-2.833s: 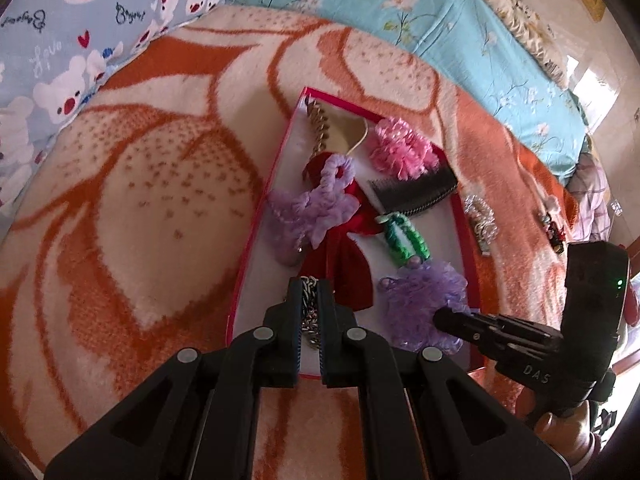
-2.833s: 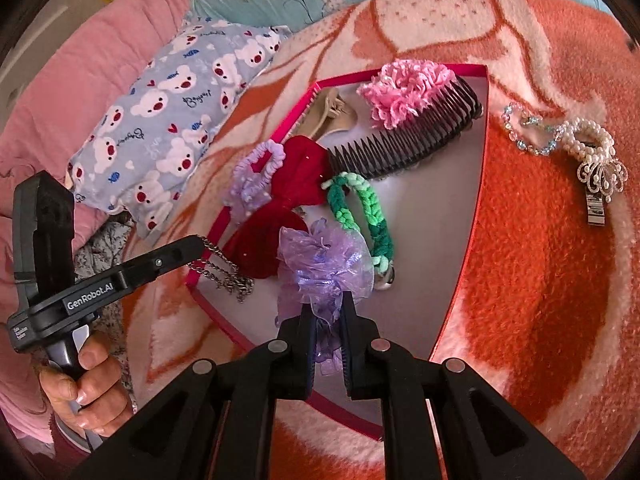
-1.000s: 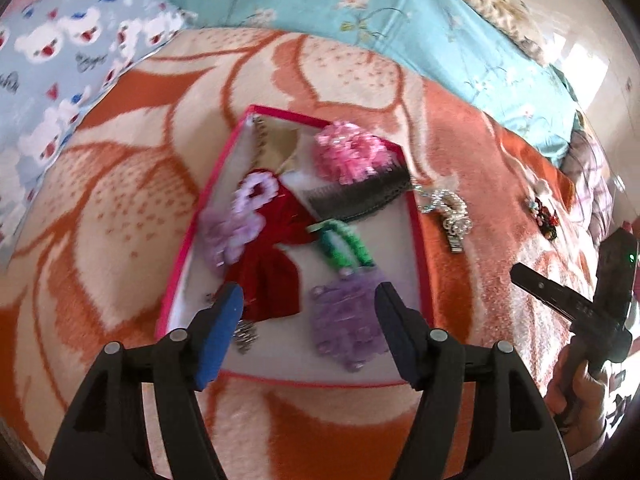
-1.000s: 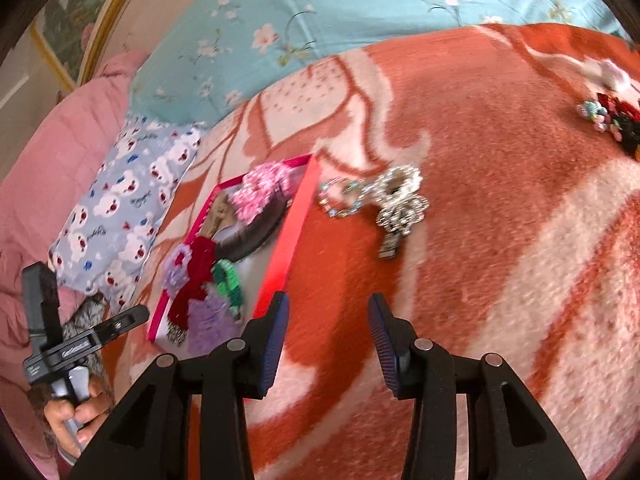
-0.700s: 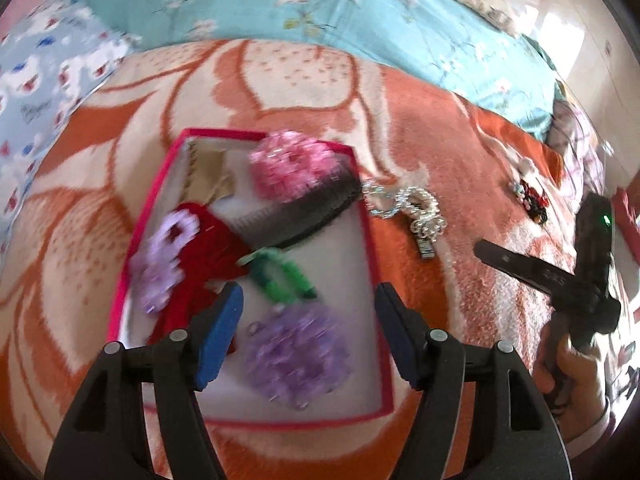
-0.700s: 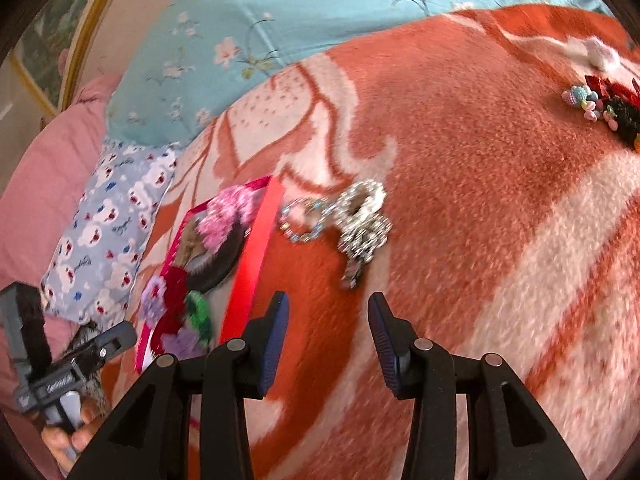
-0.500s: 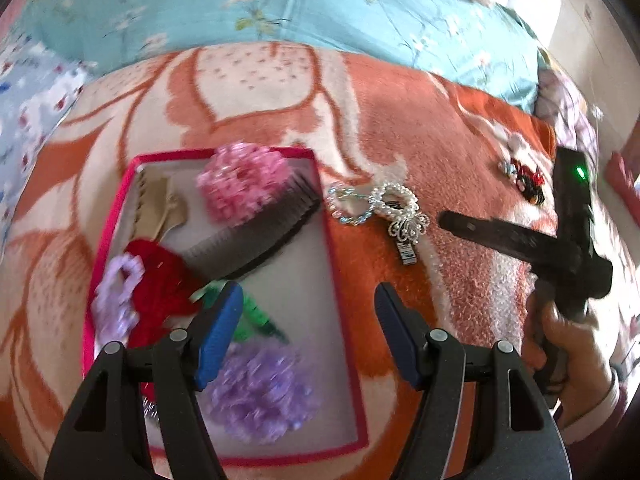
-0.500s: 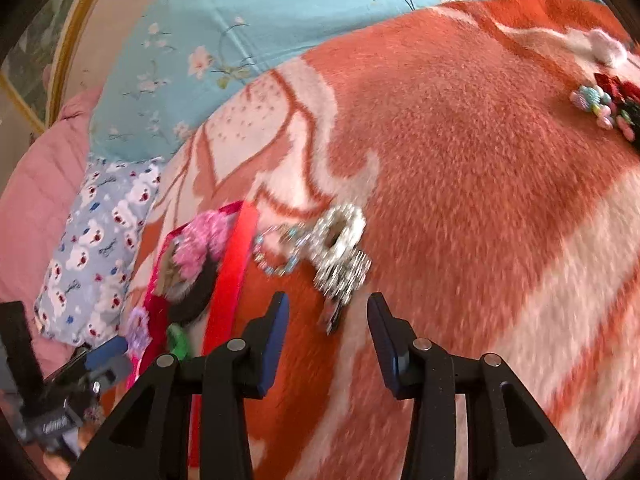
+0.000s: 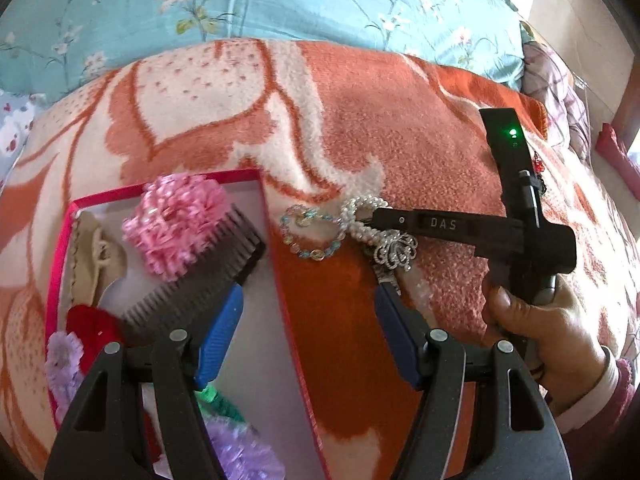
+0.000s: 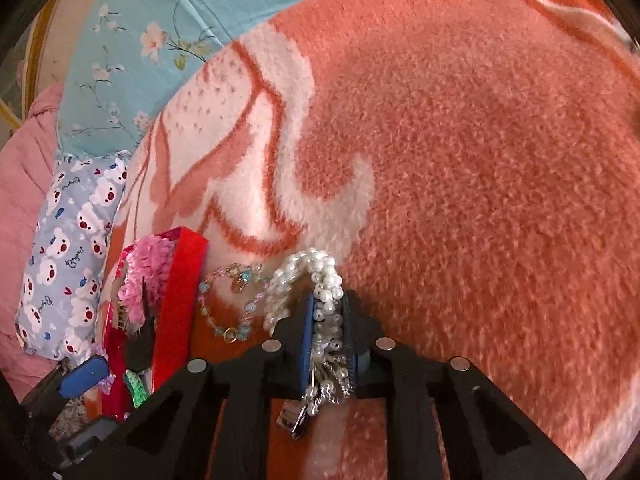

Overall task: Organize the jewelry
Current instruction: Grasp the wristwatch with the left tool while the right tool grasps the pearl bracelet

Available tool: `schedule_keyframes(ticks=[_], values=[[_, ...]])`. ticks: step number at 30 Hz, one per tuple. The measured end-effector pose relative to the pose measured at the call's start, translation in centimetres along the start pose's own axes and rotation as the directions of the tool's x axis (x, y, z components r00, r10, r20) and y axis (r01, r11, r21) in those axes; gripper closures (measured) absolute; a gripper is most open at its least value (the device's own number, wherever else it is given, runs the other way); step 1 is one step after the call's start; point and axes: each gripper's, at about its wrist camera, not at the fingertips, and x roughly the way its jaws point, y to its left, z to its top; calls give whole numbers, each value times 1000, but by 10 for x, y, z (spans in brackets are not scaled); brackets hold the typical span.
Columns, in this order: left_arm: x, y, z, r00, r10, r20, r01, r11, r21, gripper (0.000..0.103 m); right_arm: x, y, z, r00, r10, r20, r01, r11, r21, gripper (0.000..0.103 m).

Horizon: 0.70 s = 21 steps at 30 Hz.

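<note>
A pearl bracelet (image 10: pixel 326 280) with a silver clasp lies on the orange blanket, and my right gripper (image 10: pixel 327 322) is shut on it; it also shows in the left wrist view (image 9: pixel 374 232). A beaded bracelet (image 9: pixel 310 230) lies beside it, next to the red tray (image 9: pixel 276 264). The tray holds a pink scrunchie (image 9: pixel 176 220), a dark comb (image 9: pixel 200 280), a beige clip, a red bow and purple scrunchies. My left gripper (image 9: pixel 310 336) is open and empty above the tray's right edge.
An orange and white blanket (image 10: pixel 480 160) covers the bed. A blue floral pillow (image 9: pixel 280 0) lies at the back. A bear-print pillow (image 10: pixel 68 248) lies left of the tray. A small dark red ornament (image 9: pixel 538 168) lies behind the right gripper's body.
Both grippers let go of items in the tray and opened. My right gripper moved right to the pearl bracelet and closed on it. My left gripper swung right and stays open.
</note>
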Motion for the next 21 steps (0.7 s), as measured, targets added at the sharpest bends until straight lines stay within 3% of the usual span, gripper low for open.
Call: schedule_keyframes(ticks=[10,15,21], values=[[35,-39,20,999,7,-31,-3,994,109,39,-77,-37,-10,986,3,164,-17,996,84,92],[69,-51,32,995,47,-88,-33,987,159,45,-109,-61,-19,979,3,203,-32,990,137,92],[99,-58,30,985,18,-174,7,990,144,45,-133,-67,-35,972,18,233,-56,986,157,92]])
